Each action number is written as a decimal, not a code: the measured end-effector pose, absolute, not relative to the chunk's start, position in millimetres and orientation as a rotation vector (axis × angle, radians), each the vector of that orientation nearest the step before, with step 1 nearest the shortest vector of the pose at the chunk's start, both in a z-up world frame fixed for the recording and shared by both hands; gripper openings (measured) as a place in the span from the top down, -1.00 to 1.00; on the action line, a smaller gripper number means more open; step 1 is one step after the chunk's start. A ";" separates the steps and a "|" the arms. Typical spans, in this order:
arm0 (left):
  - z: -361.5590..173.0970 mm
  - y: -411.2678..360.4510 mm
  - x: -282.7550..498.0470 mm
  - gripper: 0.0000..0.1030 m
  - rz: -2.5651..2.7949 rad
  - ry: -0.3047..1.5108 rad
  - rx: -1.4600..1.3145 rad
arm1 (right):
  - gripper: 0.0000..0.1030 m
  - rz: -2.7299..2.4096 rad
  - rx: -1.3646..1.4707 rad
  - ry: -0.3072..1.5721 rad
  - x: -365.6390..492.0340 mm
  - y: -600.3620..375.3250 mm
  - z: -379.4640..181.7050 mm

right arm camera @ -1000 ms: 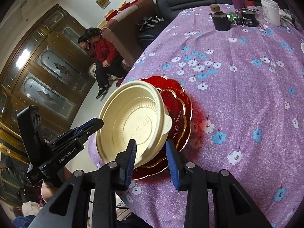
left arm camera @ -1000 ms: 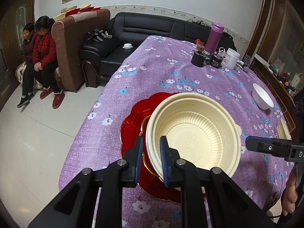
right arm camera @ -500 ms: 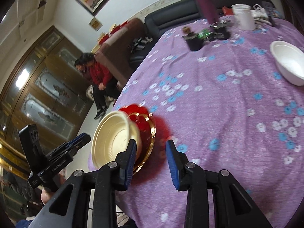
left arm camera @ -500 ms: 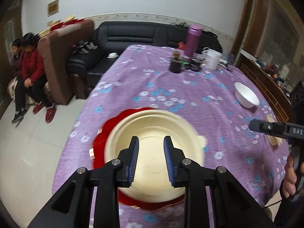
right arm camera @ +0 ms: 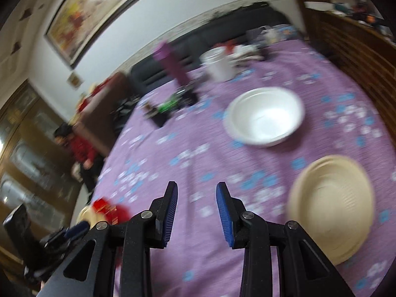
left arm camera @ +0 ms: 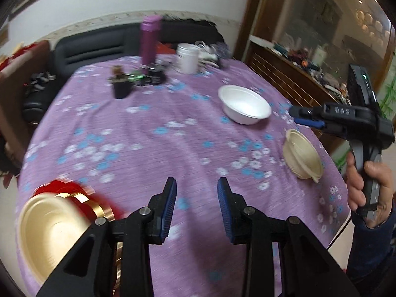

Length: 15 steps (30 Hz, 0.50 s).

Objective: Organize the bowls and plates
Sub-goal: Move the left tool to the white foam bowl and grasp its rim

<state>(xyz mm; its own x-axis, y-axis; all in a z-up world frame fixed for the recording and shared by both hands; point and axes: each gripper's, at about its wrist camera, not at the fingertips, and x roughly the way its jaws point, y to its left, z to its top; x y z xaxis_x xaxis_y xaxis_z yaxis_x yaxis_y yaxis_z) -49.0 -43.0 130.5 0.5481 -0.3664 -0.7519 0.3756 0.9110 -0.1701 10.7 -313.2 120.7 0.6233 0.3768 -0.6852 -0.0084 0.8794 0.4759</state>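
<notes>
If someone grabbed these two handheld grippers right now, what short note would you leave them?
Left gripper: jaws opening, nothing between them.
Right gripper: jaws apart, empty.
Done: large cream bowl sits stacked on the red plates at the table's near left edge.
Left: white bowl and small cream bowl stand apart on the purple tablecloth; they likely go next, probably onto the stack.

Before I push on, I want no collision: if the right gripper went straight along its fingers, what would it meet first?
Most likely bare purple tablecloth. Nothing lies between the fingers of the right gripper; the white bowl and cream bowl sit off to the right. Depth is unclear.
</notes>
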 end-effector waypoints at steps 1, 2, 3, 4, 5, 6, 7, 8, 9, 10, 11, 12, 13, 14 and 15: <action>128.9 -56.5 -39.6 0.36 -0.450 0.901 0.018 | 0.32 0.214 0.483 0.886 16.3 -326.4 118.7; 127.7 -67.2 -30.1 0.36 -0.452 0.916 0.022 | 0.32 0.207 0.498 0.892 21.8 -335.9 117.5; 127.0 -76.0 -22.8 0.36 -0.456 0.926 0.020 | 0.32 0.187 0.507 0.901 29.3 -347.7 115.5; 126.8 -83.5 -14.9 0.36 -0.463 0.933 0.016 | 0.32 0.171 0.511 0.903 34.2 -355.6 114.2; 127.5 -93.5 -4.5 0.36 -0.465 0.939 0.015 | 0.32 0.155 0.514 0.904 38.3 -363.9 113.3; 128.3 -104.1 8.0 0.36 -0.454 0.948 0.019 | 0.32 0.141 0.517 0.909 44.9 -371.6 112.2; 128.6 -109.9 17.1 0.36 -0.453 0.952 0.019 | 0.32 0.126 0.525 0.916 52.4 -379.2 110.3; 129.1 -119.2 28.9 0.36 -0.456 0.952 0.024 | 0.32 0.117 0.534 0.924 58.5 -384.5 107.8; 128.1 -129.7 42.5 0.36 -0.451 0.956 0.045 | 0.32 0.109 0.544 0.934 66.4 -391.3 104.7; 126.7 -137.3 52.7 0.36 -0.443 0.966 0.058 | 0.32 0.098 0.555 0.944 74.9 -398.4 100.6; 124.5 -144.2 65.2 0.36 -0.444 0.977 0.058 | 0.32 0.088 0.562 0.954 81.2 -403.1 96.9; 120.5 -151.8 80.1 0.36 -0.456 0.994 0.052 | 0.32 0.079 0.566 0.967 89.7 -406.9 91.6; 116.9 -159.1 92.2 0.36 -0.460 1.011 0.049 | 0.32 0.074 0.569 0.980 97.2 -410.7 86.2; 112.0 -163.2 108.3 0.36 -0.457 1.024 0.026 | 0.32 0.069 0.574 0.990 102.3 -412.8 81.8; 108.8 -165.4 120.3 0.36 -0.459 1.030 0.002 | 0.32 0.064 0.578 1.002 108.9 -415.6 77.8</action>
<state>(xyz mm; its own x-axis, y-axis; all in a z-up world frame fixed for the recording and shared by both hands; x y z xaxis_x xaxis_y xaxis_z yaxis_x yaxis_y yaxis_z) 120.3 -165.4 108.8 0.4283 -0.3668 -0.8258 0.3690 0.9052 -0.2107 108.9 -415.6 77.8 0.5495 0.3091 -0.7762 0.2080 0.8492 0.4854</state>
